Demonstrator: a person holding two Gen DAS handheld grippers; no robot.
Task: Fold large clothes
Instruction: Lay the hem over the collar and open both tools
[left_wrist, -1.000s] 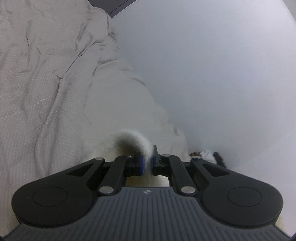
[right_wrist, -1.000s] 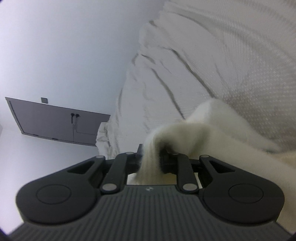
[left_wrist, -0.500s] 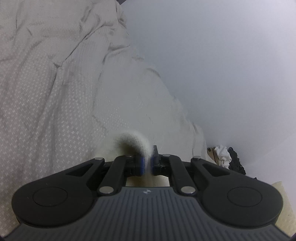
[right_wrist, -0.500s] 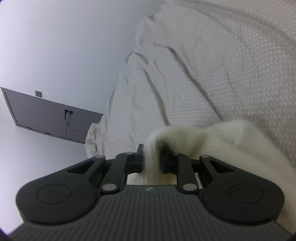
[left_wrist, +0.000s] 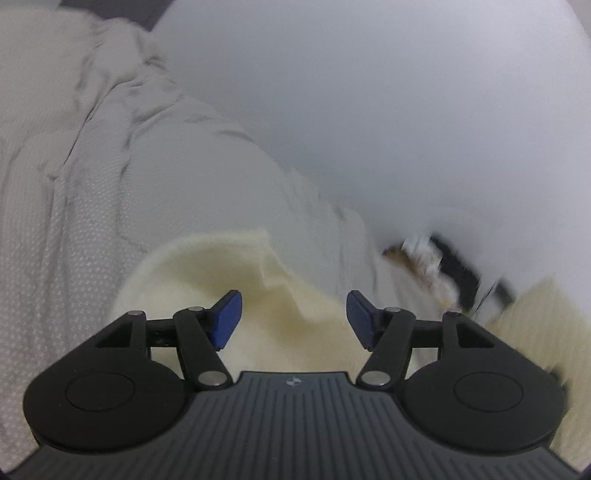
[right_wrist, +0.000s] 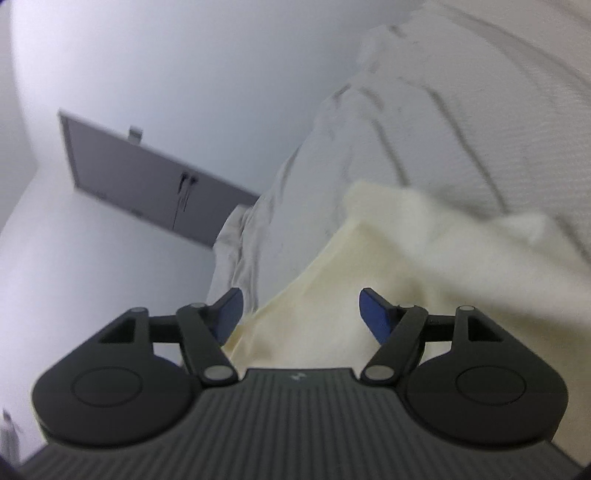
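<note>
Opening over a rumpled bed, the left gripper spreads its blue pads wide, with nothing pressed between them. A cream garment lies directly below and ahead of the jaws, mounded on the white bedspread; the cloth sits in the gap without touching either pad. Left of the garment the bedspread runs off in long creases, its surface dotted with a fine woven pattern. A pale wall fills the upper right of the left wrist view. Near its base, at the right, a blurred heap of white, brown and black things shows past the bed's edge; what they are cannot be told.

The right gripper is opening as well, its pads standing far apart and free of the cloth. The same garment stretches from under the jaws up and to the right, one straight edge running diagonally across the bedspread, its far part fluffy and blurred. At the left of that view a dark grey door is set in the wall, tilted with the camera, with the bed's creased corner just beside it.
</note>
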